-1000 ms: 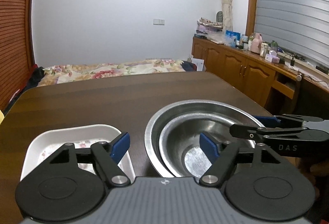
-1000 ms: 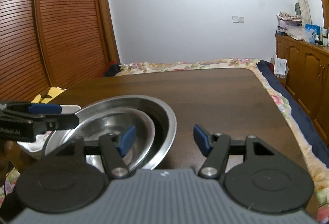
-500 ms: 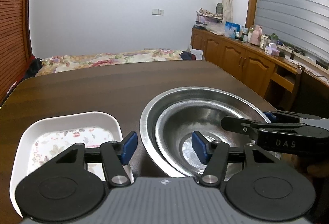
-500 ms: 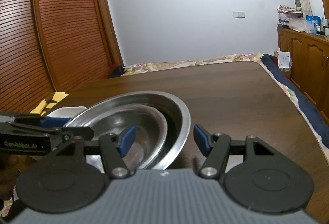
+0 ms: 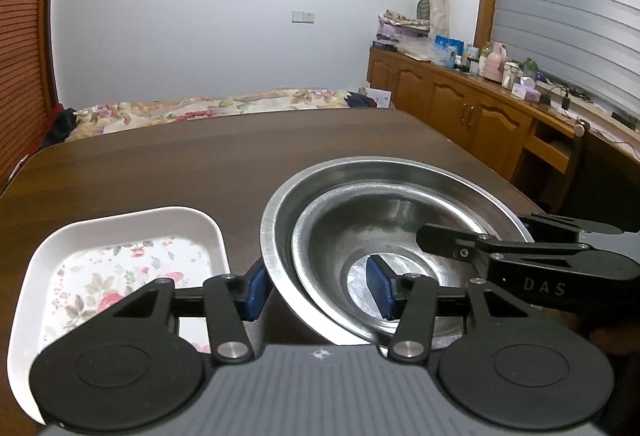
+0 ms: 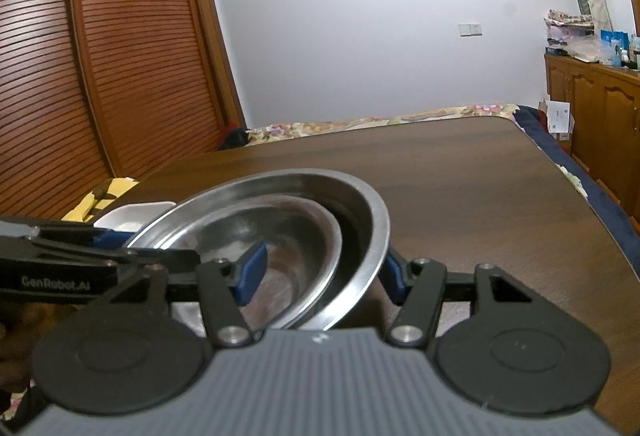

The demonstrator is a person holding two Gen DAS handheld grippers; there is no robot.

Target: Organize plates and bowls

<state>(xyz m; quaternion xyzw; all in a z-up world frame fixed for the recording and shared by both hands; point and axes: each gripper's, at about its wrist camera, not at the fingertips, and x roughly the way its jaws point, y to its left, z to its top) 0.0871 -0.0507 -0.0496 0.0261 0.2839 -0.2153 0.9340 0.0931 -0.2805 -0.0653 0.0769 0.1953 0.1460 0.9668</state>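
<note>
Both tools closing astride the nested bowls' (image 5: 384, 232) rims, left tool (image 5: 318, 286) and right tool (image 6: 322, 268) on opposite sides, pads apparently not pressing yet. Likely next: finish clamping, lift level clear of the tray (image 5: 120, 232).

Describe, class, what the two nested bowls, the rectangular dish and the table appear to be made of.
Outer bowl and inner bowl: probably stainless steel, brushed grey with bright reflections and thin rolled rims. Rectangular dish: glossy white with a printed flower pattern, either ceramic or melamine; the look leaves it open. Table: dark brown wood grain, smooth satin sheen, possibly veneer or laminate.
</note>
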